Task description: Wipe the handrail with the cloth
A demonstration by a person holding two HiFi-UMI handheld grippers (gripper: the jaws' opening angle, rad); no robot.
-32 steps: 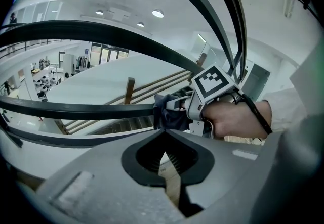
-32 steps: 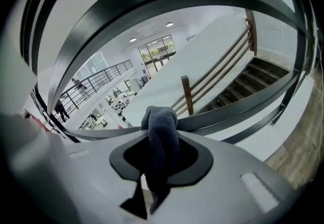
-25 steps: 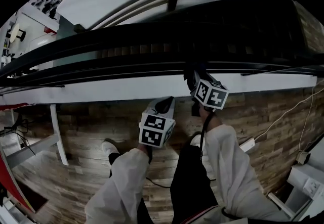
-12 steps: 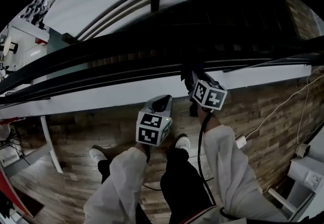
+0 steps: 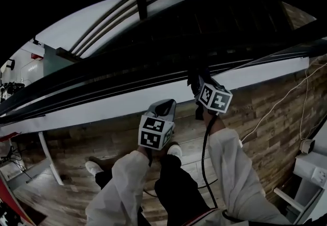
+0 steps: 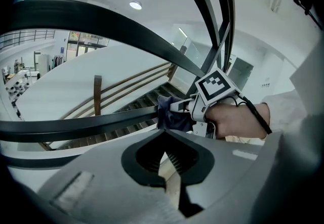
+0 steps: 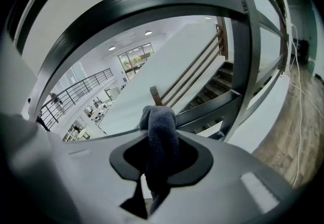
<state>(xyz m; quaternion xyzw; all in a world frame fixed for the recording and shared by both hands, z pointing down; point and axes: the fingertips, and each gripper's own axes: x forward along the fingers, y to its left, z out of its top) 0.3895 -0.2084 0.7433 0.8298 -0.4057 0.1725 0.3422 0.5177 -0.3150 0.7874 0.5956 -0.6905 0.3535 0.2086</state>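
The right gripper (image 7: 159, 153) pinched a dark grey towelling cloth (image 7: 161, 134) against the long black metal handrail (image 5: 127, 67). The left gripper (image 6: 164, 160), jaws pressed together on nothing, hung near it over the wooden plank floor (image 5: 265, 118).

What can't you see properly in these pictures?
- Right gripper view: the cloth, held in the jaws, hides where it touches the handrail.
- Head view: darkness swallows the cloth at the right gripper's tip.
- Every view: the handrail's ends run off the edges.
- Right gripper view: things on the far floor are too small.
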